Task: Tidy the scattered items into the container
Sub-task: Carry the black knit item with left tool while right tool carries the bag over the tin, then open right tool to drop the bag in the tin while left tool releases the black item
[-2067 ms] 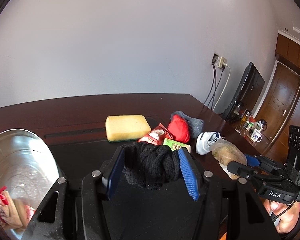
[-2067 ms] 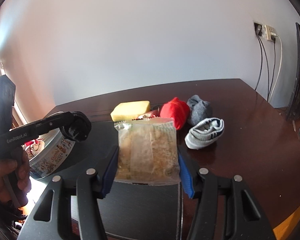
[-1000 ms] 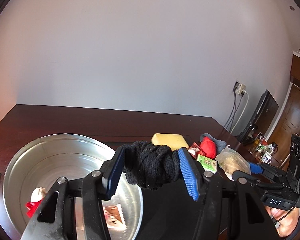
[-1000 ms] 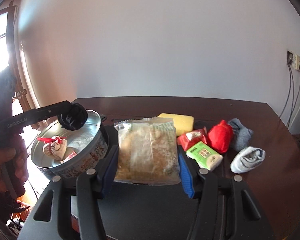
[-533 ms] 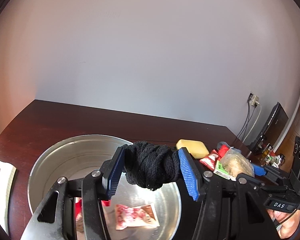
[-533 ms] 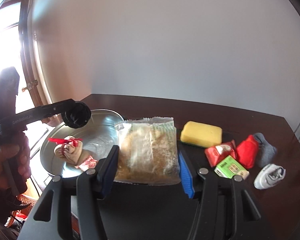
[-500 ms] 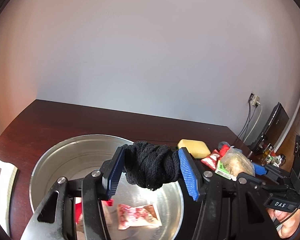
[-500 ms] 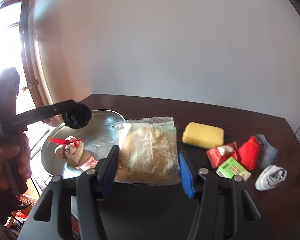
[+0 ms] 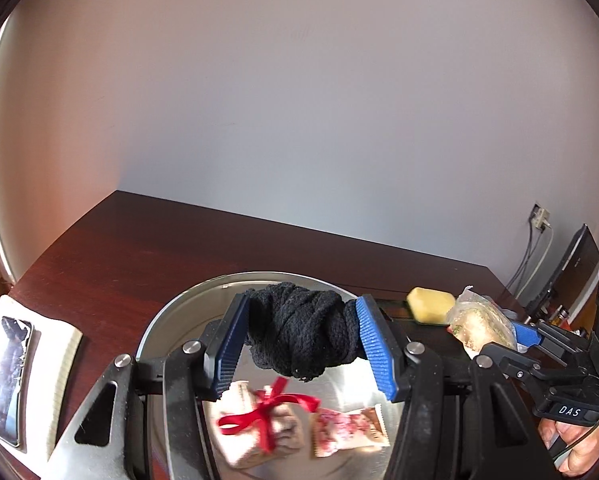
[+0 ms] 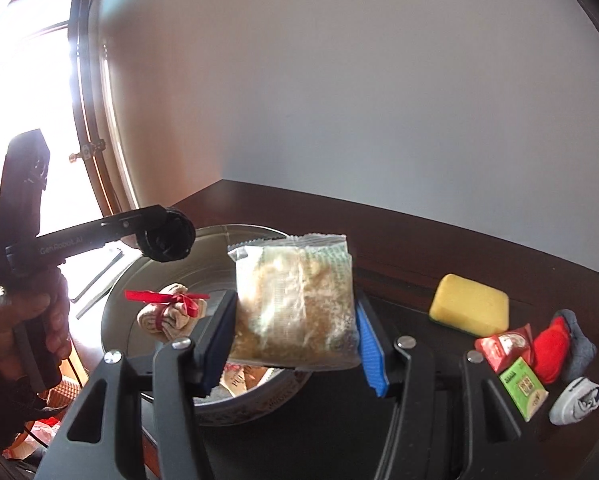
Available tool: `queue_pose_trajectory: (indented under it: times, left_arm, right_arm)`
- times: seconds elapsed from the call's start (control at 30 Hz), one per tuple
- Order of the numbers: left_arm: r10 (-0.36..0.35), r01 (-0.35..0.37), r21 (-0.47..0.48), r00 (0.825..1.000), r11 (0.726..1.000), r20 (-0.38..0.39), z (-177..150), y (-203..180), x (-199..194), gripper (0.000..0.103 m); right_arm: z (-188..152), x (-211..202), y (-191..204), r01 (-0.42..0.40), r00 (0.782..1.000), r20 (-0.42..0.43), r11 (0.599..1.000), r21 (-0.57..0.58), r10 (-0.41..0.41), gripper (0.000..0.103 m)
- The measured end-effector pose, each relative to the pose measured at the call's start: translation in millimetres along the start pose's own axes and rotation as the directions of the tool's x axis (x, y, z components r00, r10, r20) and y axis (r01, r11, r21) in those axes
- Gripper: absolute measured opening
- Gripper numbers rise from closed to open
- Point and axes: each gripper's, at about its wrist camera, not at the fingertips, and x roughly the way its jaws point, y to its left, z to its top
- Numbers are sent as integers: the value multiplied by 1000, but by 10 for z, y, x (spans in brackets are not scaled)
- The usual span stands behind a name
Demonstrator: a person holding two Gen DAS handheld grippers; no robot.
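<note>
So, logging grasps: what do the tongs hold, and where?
Left tongs pinch the black knit bundle at its ends; right tongs clamp the clear food packet by its lower side edges.

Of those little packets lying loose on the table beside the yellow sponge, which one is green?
The green packet is the one nearer the camera, beside the white sock. The red packet lies just behind it, closer to the yellow sponge.

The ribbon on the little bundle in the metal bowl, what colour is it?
Red. The ribbon is tied around a beige cloth bundle, clearest in the right wrist view.
</note>
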Motion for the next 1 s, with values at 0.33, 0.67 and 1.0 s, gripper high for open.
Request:
queue_pose_trajectory:
  times: [0.33,0.67,1.0]
  left_arm:
    - [42,-43,-26,999,999,-34,-57,192,166,57]
    - [50,-54,-54,995,997,-85,-121,281,287,57]
    - [49,-58,-70,991,996,-122,-149,310,390,59]
  right_arm:
    - [44,362,145,-40,998,-54,999,-21,39,56]
    - [-3,669,264,-64,992,-114,997,-44,59,56]
    - [14,776,278,-53,990,-131,997,-48,46,56]
